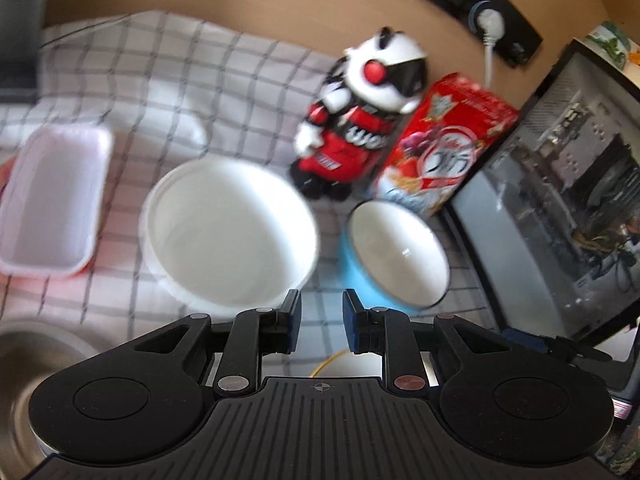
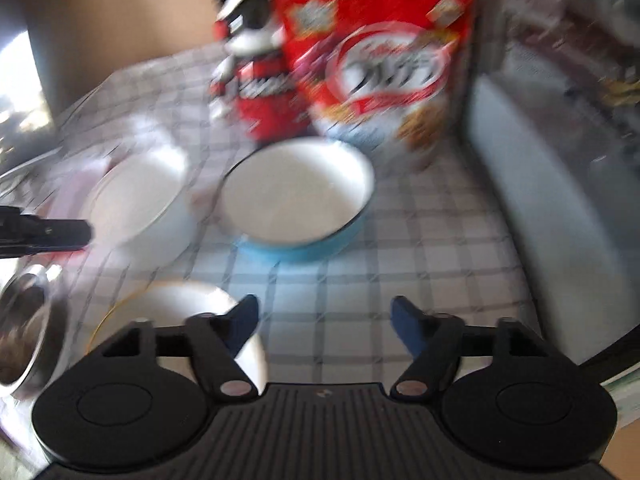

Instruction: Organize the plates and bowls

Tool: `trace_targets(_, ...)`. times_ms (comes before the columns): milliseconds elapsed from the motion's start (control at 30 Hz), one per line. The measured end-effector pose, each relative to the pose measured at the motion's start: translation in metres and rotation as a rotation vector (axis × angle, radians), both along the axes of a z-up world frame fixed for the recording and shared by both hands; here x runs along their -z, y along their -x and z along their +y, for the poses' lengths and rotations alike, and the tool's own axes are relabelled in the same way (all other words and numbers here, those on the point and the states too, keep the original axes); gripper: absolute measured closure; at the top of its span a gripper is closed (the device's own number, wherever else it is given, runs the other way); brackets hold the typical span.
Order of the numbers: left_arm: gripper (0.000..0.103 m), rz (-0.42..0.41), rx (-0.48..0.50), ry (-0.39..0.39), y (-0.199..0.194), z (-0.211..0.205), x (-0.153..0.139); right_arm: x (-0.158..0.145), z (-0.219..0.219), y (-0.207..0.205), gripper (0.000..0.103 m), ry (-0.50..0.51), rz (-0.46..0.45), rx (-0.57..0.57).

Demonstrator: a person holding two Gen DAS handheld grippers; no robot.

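Your left claw has its jaws a narrow gap apart, nothing between them, hovering over the checked cloth on the tabletop. White bowl sits at 11 o'clock of it, mouth up. Blue bowl at 1 o'clock, mouth up and tipped a bit toward you, just beside the white one. Pink tray at 9–10 o'clock, long axis running roughly 12 to 6. Steel bowl at 8 o'clock.

Your right claw is wide apart and empty. Blue bowl dead ahead at 12, white bowl at 10–11. Yellow-rimmed bowl is under the left finger; contact unclear, blurred. Toy figure and cereal bag stand upright behind the bowls.
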State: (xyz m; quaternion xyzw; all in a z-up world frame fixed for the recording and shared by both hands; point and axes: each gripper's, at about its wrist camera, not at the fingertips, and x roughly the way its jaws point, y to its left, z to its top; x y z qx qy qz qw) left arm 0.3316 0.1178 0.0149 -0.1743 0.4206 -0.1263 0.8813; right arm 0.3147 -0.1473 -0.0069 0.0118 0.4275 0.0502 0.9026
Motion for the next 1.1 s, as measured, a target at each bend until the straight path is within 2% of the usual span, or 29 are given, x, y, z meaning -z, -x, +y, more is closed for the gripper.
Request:
trace_targets(167,0.079,0.010,0.081,-0.007,-0.040,-0.035,0.000,-0.013,-0.019,-0.016,0.017,0.020,-0.041,0.045)
trace_targets(267,0.079,0.034,0.101,-0.039,-0.061,-0.057,0.009,-0.012,-0.025,-0.026,0.017,-0.014,-0.014,0.026)
trace_targets(367,0.079,0.041,0.137,-0.130,-0.086,-0.075,0.013,-0.007,-0.031,-0.042,0.018,-0.064,0.019,0.016)
trace_targets(500,0.079,0.040,0.150,-0.296,-0.118,-0.090,0.015,0.001,-0.028,-0.062,0.032,-0.098,0.039,0.024)
trace_targets(633,0.078,0.035,0.170,-0.371,-0.138,-0.097,0.016,0.010,-0.025,-0.084,0.036,-0.139,0.052,0.030)
trace_targets(733,0.078,0.070,0.201,-0.426,-0.149,-0.102,0.027,0.019,-0.023,-0.100,0.036,-0.164,0.073,0.052)
trace_targets(900,0.076,0.088,0.195,-0.452,-0.162,-0.101,0.040,0.040,-0.020,-0.119,0.038,-0.201,0.138,0.063)
trace_targets(1100,0.077,0.135,0.206,-0.442,-0.174,-0.100,0.056,0.065,-0.014,-0.129,0.040,-0.259,0.227,0.046)
